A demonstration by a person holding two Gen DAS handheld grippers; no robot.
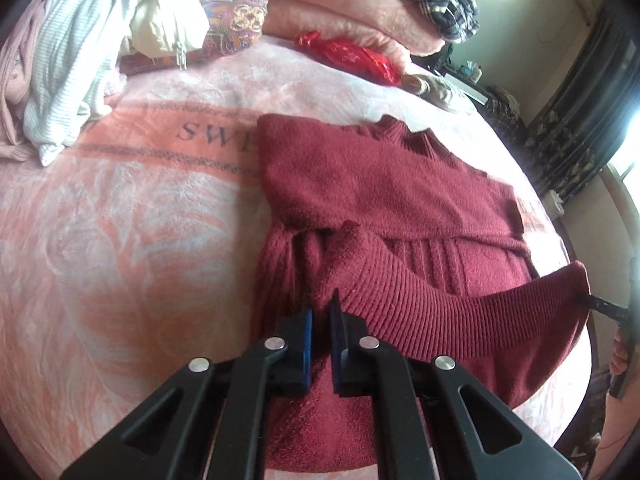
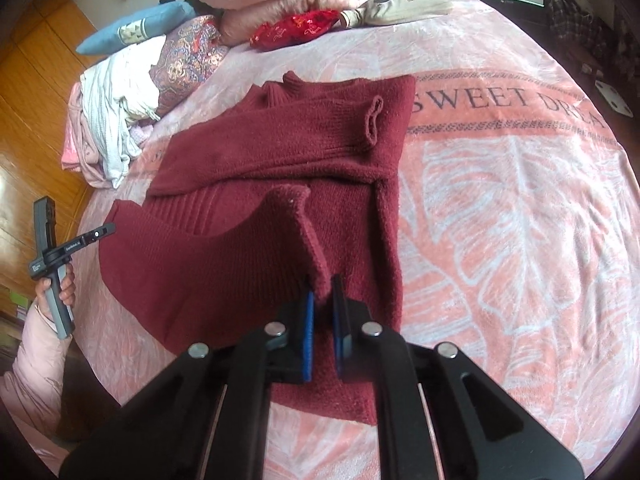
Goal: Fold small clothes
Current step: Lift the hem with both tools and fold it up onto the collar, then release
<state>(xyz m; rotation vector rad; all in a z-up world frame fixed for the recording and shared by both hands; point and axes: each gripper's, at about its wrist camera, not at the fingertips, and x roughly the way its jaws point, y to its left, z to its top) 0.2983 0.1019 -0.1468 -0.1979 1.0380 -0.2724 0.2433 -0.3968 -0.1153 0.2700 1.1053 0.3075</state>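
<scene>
Maroon sweater [image 2: 280, 152] hem pinched, person's hand [image 2: 66, 284] only in right view

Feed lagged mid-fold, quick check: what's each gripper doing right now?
Left gripper: closed, holding the red sweater by its bottom hem.
Right gripper: closed on the same hem, other corner.

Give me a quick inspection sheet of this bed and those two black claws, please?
Surface: pink blanket printed with leaves and lettering.
Job's things: red sweater, sleeves folded across, its hem lifted at both corners.
Clutter: white clothes, red pouch, pink bedding, patterned pillow.
Grippers: left gripper shut on the hem; right gripper shut on the hem.
Cables: nothing seen.
Surroundings: wood floor, dark curtain, bright window.
</scene>
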